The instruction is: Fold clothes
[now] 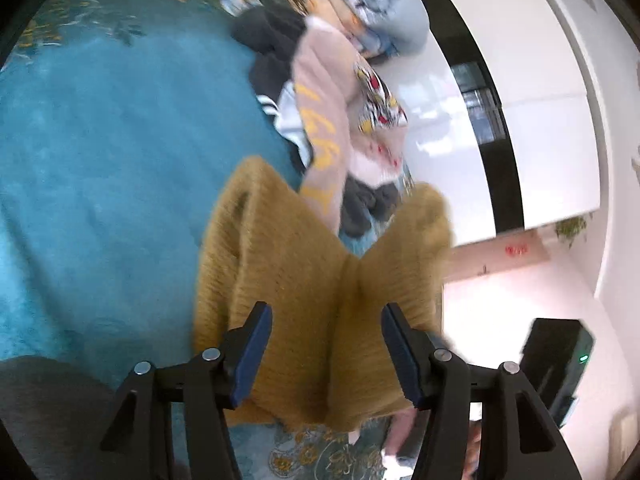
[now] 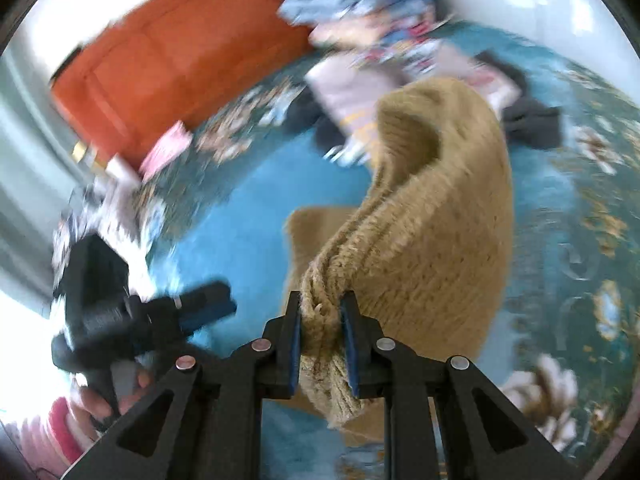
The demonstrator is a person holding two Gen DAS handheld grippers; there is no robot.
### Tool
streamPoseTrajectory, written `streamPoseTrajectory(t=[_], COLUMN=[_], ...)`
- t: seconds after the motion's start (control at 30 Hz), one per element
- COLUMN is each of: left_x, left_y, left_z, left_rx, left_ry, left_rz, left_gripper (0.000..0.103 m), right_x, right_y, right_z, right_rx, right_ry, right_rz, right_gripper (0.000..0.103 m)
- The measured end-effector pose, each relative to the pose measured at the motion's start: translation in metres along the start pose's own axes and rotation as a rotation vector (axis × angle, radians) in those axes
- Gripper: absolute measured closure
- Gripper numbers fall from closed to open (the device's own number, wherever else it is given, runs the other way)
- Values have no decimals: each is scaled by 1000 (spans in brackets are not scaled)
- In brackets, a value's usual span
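While the right gripper (image 2: 320,320) pinches a bunched edge of the mustard knit sweater (image 2: 432,216) above the teal carpet (image 2: 240,232), the left gripper (image 1: 326,344) hangs spread around it.

The right gripper (image 2: 320,312) is clamped on a bunched edge of a mustard knitted sweater (image 2: 432,216), its blue-padded jaws pressed against the fabric on both sides. The sweater rises from the grip and arches over a teal blanket (image 2: 240,216) with a floral border. To the left, blurred, the left gripper (image 2: 208,306) shows, held by a hand (image 2: 120,396). Farther back lies a heap of other clothes (image 2: 384,68), pink, dark and light blue, beside an orange headboard (image 2: 180,52).
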State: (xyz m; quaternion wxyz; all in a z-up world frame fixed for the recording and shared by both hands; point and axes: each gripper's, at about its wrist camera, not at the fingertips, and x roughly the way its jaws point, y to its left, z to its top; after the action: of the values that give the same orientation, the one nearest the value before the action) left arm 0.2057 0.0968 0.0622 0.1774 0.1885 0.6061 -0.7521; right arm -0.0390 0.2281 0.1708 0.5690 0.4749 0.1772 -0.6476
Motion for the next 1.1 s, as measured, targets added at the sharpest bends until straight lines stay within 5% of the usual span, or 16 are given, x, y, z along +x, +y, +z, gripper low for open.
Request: streamPoseTrajectory(t=[0.2, 0.4, 0.63, 0.8, 0.93, 1.1], left_x=[-13, -8, 7, 34, 56, 87], left_y=[-1, 3, -4, -22, -36, -42], left_z=[-1, -1, -2, 6, 13, 24], left_rx=[11, -4, 35, 120, 189, 217], left_ry=[-21, -16, 20, 42, 60, 88], left_rz=[35, 52, 102, 166, 217, 250], left_gripper=[42, 41, 41, 41, 41, 43], right_x=[72, 68, 102, 85, 56, 33], right_y=[27, 45, 38, 25, -11, -68], right_z=[-4, -10, -29, -30, -38, -67], right_rx=[-8, -37, -38, -10, 78, 216], right_ry=[139, 101, 191, 150, 70, 71], right_rz=[46, 145, 121, 207, 181, 114], right_gripper=[84, 84, 78, 70, 70, 70])
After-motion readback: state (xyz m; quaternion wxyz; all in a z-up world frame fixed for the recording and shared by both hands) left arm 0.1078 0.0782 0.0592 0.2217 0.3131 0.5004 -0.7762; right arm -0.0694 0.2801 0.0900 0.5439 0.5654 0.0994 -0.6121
